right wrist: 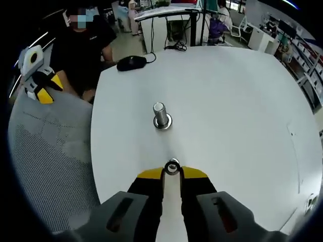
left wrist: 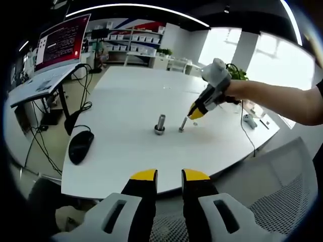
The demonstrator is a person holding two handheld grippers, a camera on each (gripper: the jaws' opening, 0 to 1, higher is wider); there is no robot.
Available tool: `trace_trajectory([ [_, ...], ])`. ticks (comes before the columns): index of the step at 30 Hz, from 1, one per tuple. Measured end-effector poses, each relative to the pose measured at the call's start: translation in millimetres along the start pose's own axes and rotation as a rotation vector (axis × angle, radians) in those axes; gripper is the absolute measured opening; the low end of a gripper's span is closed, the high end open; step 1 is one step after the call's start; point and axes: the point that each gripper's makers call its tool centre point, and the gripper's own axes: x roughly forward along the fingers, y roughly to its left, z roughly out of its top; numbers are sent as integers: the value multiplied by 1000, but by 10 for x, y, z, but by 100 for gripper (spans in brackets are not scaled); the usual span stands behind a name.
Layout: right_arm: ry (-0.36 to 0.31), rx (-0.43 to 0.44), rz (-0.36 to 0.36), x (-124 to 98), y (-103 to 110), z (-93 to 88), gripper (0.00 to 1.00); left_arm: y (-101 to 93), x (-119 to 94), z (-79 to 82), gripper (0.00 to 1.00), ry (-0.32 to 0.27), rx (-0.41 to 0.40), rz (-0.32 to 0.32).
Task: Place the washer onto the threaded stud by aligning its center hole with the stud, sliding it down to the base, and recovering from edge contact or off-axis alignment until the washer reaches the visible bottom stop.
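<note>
Counted across the white table (right wrist: 242,101): one computer mouse (left wrist: 80,145), one threaded stud (left wrist: 160,124) and one washer (right wrist: 172,167). In the left gripper view the mouse lay at about nine o'clock near the table's edge, the stud stood upright near the centre on its round base, and the right gripper (left wrist: 191,117) reached in from three o'clock on a bare outstretched forearm, tips angled down to the tabletop just beside the stud at its three o'clock. The left gripper (left wrist: 169,175) hung at six o'clock short of the table's edge, over a grey mesh chair (left wrist: 272,201), jaws slightly parted and holding nothing. In the right gripper view the right gripper's yellow fingertips (right wrist: 150,174) pinched the washer between them at six o'clock, near the stud but apart from it, not yet on the stud.
</note>
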Motion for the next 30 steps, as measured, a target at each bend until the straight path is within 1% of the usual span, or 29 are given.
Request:
trace_trajectory([
  [1,5,-4,-3,7,19,4,14,-15,-2,5,17,0,0,0],
  [4,9,-1,-10,27,18,2,14,18,2,-5,17,-1,-1,0],
  [6,3,-11,-11,69,12,33,14,14,2,-3,17,-1,-1,0],
  [7,7,-24,3,78,40,33,14,9,1,-1,17,-1,-1,1],
  [10,27,-45,-11,89,7,27,14,-1,-6,3,17,-2,-2,1],
  [14,15,-35,-13,92,29,79,14,24,1,-8,17,-1,-2,1],
  [16,26,-47,-18,95,30,98,14,9,3,0,17,-1,-1,0],
  [17,35,-70,-26,85,19,111,14,3,3,3,17,-1,-2,0],
  [22,52,-84,-14,68,69,79,14,5,0,1,17,-1,-2,1],
  [25,74,-92,-9,119,32,57,14,7,4,0,17,0,-2,0],
  [30,95,-94,-3,187,41,18,14,17,1,-5,17,-1,-2,1],
])
